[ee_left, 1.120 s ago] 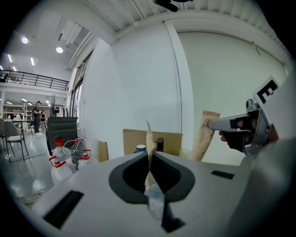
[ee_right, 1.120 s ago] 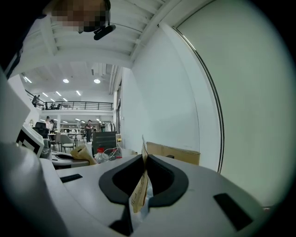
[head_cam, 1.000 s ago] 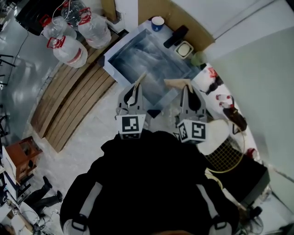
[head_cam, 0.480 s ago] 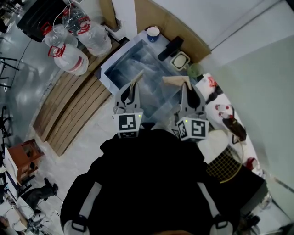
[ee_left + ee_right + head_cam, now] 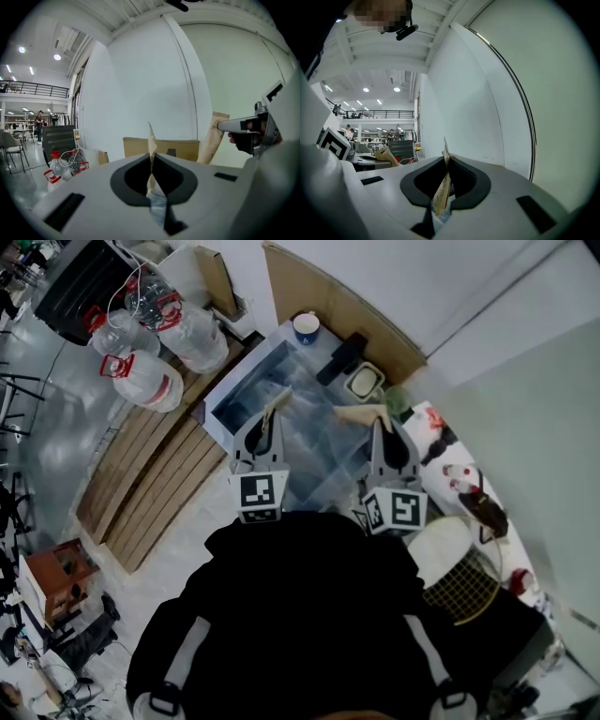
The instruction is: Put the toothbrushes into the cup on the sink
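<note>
Each gripper holds a toothbrush in a thin beige paper pack. In the head view my left gripper [image 5: 270, 424] is shut on the left pack [image 5: 277, 399], which sticks out over the steel sink [image 5: 230, 381]. My right gripper [image 5: 382, 425] is shut on the right pack [image 5: 359, 412], lying crosswise above the sink's right side. The blue and white cup [image 5: 306, 326] stands on the sink's far rim, apart from both. In the left gripper view the jaws [image 5: 151, 161] pinch the pack [image 5: 151, 140] edge-on. The right gripper view shows the same with its jaws [image 5: 444, 174] and pack [image 5: 441, 194].
A soap dish [image 5: 364, 382] and a black object [image 5: 339, 354] sit on the sink's far right rim. Large water jugs [image 5: 141, 373] stand at the left beside a wooden slatted board [image 5: 150, 470]. A wire basket [image 5: 459, 579] is at my right. Cardboard [image 5: 328, 294] leans behind the sink.
Both grippers have moved forward over the sink, so the cup now lies nearer to them. Each keeps its pack in the same grip.
</note>
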The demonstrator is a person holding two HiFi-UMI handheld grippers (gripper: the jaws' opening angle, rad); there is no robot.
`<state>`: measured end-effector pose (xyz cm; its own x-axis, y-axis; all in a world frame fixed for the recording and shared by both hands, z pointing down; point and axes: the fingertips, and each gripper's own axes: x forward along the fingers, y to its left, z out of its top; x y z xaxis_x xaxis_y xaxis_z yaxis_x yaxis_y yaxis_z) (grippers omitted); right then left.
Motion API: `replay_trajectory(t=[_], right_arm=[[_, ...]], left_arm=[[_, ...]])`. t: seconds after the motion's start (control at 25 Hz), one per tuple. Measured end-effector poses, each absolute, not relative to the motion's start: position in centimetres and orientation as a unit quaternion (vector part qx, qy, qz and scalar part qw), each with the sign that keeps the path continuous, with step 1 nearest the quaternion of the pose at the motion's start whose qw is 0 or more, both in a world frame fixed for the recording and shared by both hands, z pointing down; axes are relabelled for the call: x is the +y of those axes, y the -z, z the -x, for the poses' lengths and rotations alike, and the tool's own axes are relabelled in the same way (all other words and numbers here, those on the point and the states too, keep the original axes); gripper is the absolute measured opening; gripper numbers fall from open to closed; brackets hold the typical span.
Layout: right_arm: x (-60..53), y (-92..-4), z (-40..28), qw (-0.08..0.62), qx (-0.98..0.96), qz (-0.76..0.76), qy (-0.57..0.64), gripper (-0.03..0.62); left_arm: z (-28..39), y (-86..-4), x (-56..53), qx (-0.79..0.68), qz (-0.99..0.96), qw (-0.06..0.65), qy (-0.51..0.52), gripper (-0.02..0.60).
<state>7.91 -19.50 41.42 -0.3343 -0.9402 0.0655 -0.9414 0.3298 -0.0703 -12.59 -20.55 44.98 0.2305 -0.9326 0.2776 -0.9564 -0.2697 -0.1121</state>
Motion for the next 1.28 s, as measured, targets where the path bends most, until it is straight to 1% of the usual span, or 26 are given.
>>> replay_trajectory(t=[0.56, 1.28], right_arm=[[-21.3, -41.9, -9.7, 0.002, -0.801, -0.596, -0.056, 0.031], [-23.1, -42.2, -10.8, 0.001, -0.792, -0.608, -0.06, 0.031]], left_arm=[[13.1, -43.6, -31.0, -0.604, -0.786, 0.055, -0.119, 0.009], [11.0, -46.3, -41.7, -0.58, -0.798, 0.034, -0.16, 0.009]])
